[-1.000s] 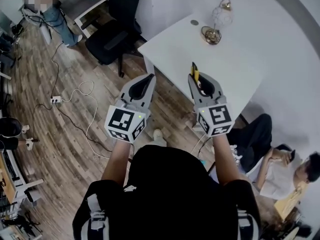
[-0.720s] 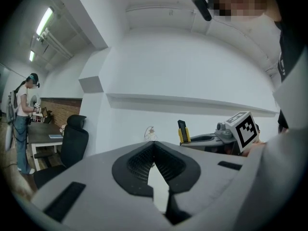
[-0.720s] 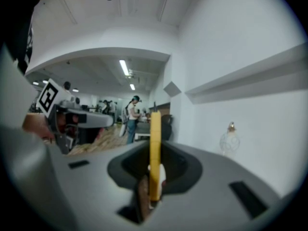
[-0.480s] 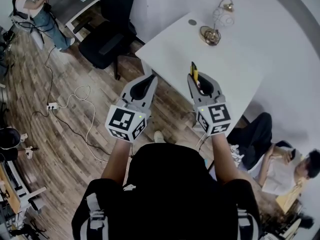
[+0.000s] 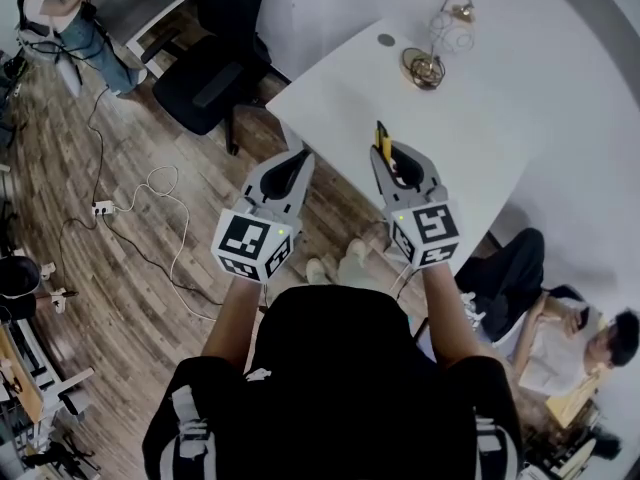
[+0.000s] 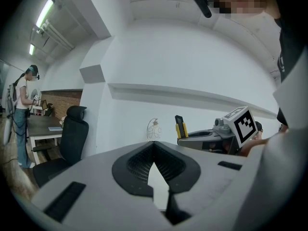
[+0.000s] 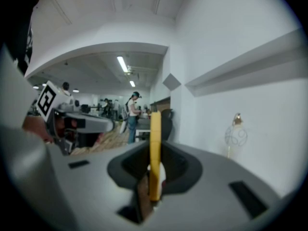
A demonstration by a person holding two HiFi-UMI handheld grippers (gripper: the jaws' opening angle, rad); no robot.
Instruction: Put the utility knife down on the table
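Note:
The utility knife (image 5: 383, 138), yellow with a black tip, stands upright between the jaws of my right gripper (image 5: 386, 154), which is shut on it over the near edge of the white table (image 5: 470, 138). In the right gripper view the knife (image 7: 155, 129) shows as a narrow yellow strip pinched between the jaws, rising above them. My left gripper (image 5: 298, 155) hangs beside it over the wooden floor, left of the table, shut with nothing in it. From the left gripper view (image 6: 154, 144) the knife (image 6: 180, 127) sticks up at the right.
A gold lamp with a glass globe (image 5: 440, 40) and a small grey disc (image 5: 386, 40) sit at the table's far end. A black office chair (image 5: 210, 63) stands to the left. Cables and a power strip (image 5: 103, 207) lie on the floor. A person (image 5: 565, 333) sits at lower right.
Both grippers have drifted a little forward and lower toward the table, the right one still holding the knife. The wearer's shoes now show below the grippers.

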